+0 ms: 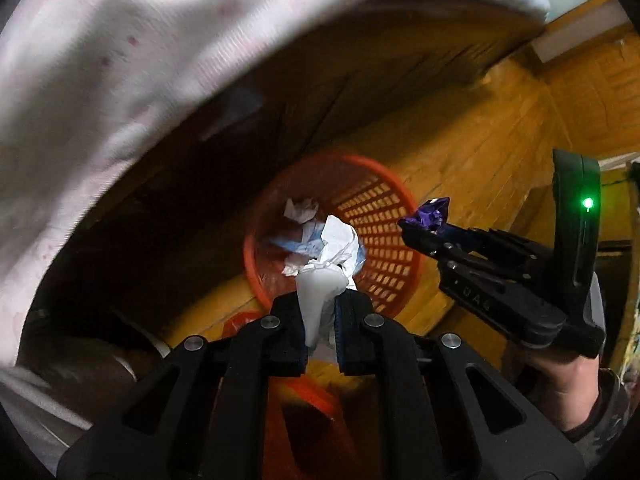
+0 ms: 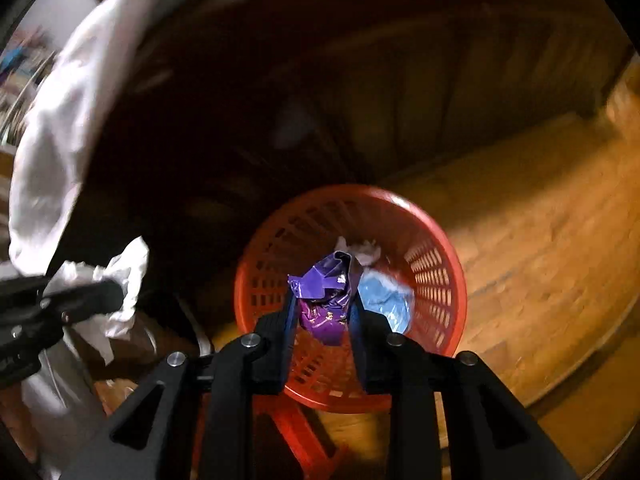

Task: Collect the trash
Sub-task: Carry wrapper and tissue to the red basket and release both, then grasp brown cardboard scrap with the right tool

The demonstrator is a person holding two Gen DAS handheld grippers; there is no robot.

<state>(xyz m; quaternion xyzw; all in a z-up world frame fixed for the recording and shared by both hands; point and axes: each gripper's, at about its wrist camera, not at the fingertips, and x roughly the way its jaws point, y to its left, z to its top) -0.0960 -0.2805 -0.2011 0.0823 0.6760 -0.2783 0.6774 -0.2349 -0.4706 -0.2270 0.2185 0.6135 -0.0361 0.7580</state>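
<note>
Grippers are shown nearest the cameras, each pointing steeply down and each loaded. The left gripper is clenched on a crumpled white paper, which is pinched low between the pads and fans out above the fingertips. The right gripper is closed around a crumpled purple wrapper; the wrapper is seen wedged between the two fingers, with its upper folds standing clear of them. In the left wrist view the right gripper is also visible from the side, carried in a person's hand, with the purple wrapper at its tip beside the basket's rim.

Just beyond the fingertips a red slotted basket is seen standing on a yellow wooden floor. Earlier scraps of white and blue paper are already lying inside it. Both held pieces are lined up over or near the basket's mouth.

Farther off, a pale cloth is draped over dark furniture, much blurred.

The step in hand is judged to be the drop-off. For the next move, each load must be brought fully within the rim and the jaws spread so that both pieces fall inside; the light paper may cling to the pads.
</note>
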